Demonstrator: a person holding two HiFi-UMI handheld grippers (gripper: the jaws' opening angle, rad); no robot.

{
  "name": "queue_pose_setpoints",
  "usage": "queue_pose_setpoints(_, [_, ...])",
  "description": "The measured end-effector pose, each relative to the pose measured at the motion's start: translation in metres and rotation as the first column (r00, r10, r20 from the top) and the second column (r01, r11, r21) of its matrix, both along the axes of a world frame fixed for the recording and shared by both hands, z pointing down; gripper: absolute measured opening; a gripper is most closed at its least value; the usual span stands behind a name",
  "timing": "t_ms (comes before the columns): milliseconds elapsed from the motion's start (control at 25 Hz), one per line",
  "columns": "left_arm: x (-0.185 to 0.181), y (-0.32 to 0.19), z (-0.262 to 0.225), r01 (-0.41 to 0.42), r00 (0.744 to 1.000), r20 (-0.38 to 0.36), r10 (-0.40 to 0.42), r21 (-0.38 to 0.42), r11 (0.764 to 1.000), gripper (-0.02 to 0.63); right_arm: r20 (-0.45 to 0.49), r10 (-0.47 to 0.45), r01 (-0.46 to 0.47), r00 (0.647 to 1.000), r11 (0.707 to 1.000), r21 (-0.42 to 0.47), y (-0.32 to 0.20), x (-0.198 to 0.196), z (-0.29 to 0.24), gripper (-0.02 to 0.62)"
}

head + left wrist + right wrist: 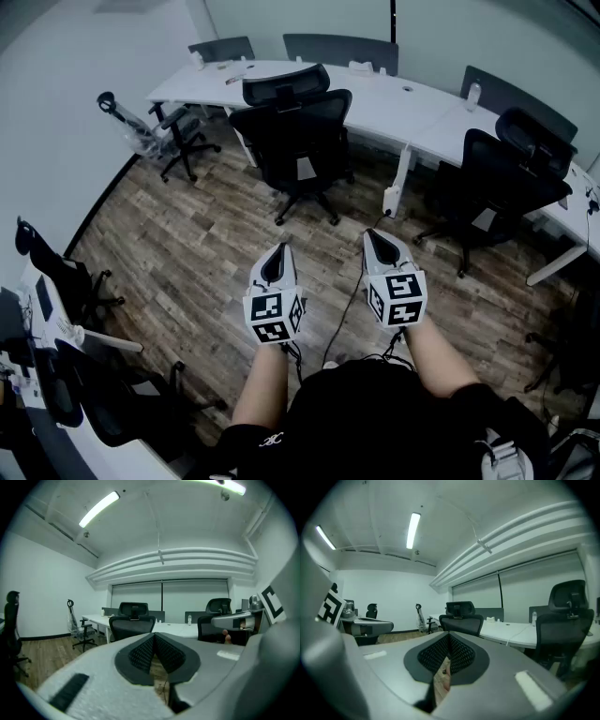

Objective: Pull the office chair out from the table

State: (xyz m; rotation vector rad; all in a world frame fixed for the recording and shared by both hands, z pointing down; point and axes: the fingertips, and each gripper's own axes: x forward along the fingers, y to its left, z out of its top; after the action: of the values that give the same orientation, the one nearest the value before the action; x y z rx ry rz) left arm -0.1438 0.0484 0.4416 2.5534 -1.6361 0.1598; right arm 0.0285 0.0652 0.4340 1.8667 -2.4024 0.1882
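A person stands on a wood-plank floor and holds two grippers out ahead at about waist height. The left gripper and the right gripper each have their jaws pressed together with nothing between them. Both are well apart from everything else. Straight ahead, a black office chair is tucked against a long, curved white table with its back towards the person. It has a mesh backrest, a headrest on top, and a star base on castors. It will probably roll easily on this hard floor, though it looks fairly heavy and may swivel if pulled off-centre. The mesh will likely give, so the stiff top edge of the backrest frame, or the headrest stem, looks the surest place to take hold. The seat front is hidden by the backrest, and the armrests are hard to tell apart from the dark frame. Whether the castors are free cannot be told. A second black chair stands at the table to the right, also well apart from the grippers.
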Motion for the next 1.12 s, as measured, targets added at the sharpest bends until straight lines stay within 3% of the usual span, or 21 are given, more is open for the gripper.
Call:
queue_pose_setpoints(440, [-0.036,-0.012,0.011,-0.03,0.999,-0.011,0.03,-0.01,0.999,0.008,0.027,0.031,-0.032,0.999,0.999,0.026,-0.008,-0.037,0.003,0.009])
queue_pose_setpoints(600, [-0.047,-0.014,0.019,-0.034,0.999,-0.014,0.034,-0.019,0.999,0.008,0.068,0.001,-0.003,0.998,1.0,0.031,-0.006,-0.05,0.007,0.009])
queue_pose_setpoints(920, [-0.052,-0.037,0.026,-0.024,1.0,0.005,0.024,-0.023,0.999,0.008,0.079,0.026,-0.026,0.997,1.0,0.0,-0.034,-0.039,0.017,0.009])
queue_pose_setpoints(1120, [-0.048,-0.078,0.033,-0.002,1.0,0.024,0.003,-0.034,0.999,0.008,0.085,0.021,-0.02,0.996,1.0,-0.013,-0.075,-0.029,0.03,0.009])
